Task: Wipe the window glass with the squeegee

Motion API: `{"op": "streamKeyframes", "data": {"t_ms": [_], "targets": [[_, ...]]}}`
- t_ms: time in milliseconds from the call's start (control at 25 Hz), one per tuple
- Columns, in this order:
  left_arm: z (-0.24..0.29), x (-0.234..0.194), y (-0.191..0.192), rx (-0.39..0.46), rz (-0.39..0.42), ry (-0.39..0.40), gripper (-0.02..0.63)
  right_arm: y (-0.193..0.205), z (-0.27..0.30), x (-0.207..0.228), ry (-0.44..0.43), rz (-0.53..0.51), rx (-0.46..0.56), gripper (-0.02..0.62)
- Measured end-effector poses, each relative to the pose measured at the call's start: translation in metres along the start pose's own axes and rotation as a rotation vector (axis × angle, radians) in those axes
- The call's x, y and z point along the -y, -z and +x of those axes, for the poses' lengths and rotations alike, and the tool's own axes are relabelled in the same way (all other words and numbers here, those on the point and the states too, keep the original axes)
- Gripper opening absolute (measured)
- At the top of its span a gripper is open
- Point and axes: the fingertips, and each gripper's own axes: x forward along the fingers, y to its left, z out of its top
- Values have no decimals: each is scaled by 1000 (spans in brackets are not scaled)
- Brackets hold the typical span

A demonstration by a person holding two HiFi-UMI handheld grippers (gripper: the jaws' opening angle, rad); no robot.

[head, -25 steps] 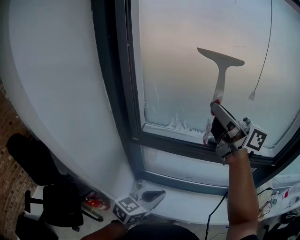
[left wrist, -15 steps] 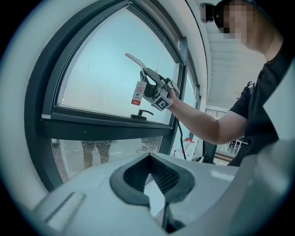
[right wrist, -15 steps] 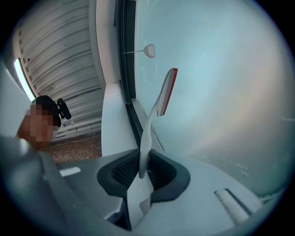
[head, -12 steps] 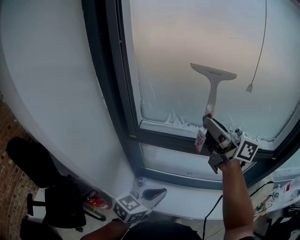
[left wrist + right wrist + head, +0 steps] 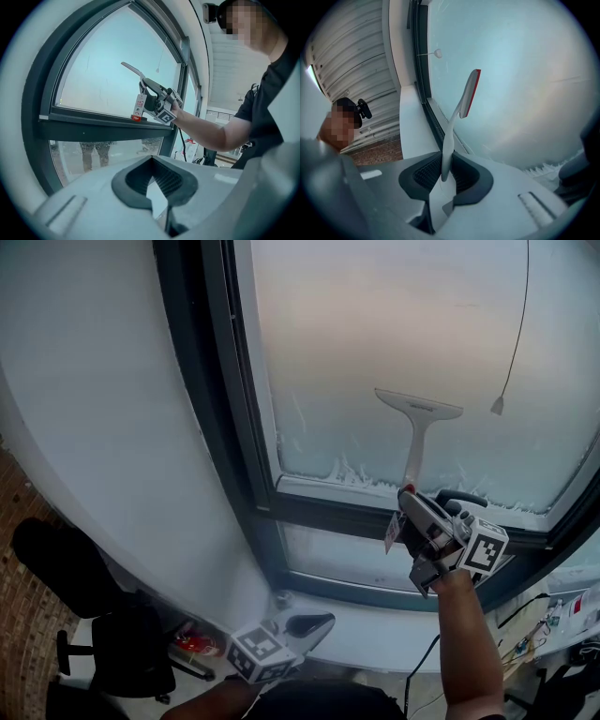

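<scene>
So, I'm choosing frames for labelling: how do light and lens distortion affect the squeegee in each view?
Head view: the squeegee reads clearly, backlit by bright hazy window glass. Left gripper view: fisheye bows the window frame; squeegee small. Right gripper view: squeegee sharp in the right gripper, bluish cast, black corners.

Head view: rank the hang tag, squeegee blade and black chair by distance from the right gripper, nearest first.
1. hang tag, just left of the right gripper.
2. squeegee blade, up on the glass.
3. black chair, far lower left.
</scene>
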Motion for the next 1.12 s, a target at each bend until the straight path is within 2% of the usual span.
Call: {"op": "streamKeyframes", "data": {"t_ms": [760, 1120], "targets": [[3, -2, -5, 4, -3, 9, 0, 93, -54, 46, 105, 159, 5, 89], [3, -1, -3, -5, -13, 12, 0, 125, -74, 60, 118, 270, 37, 91]]}}
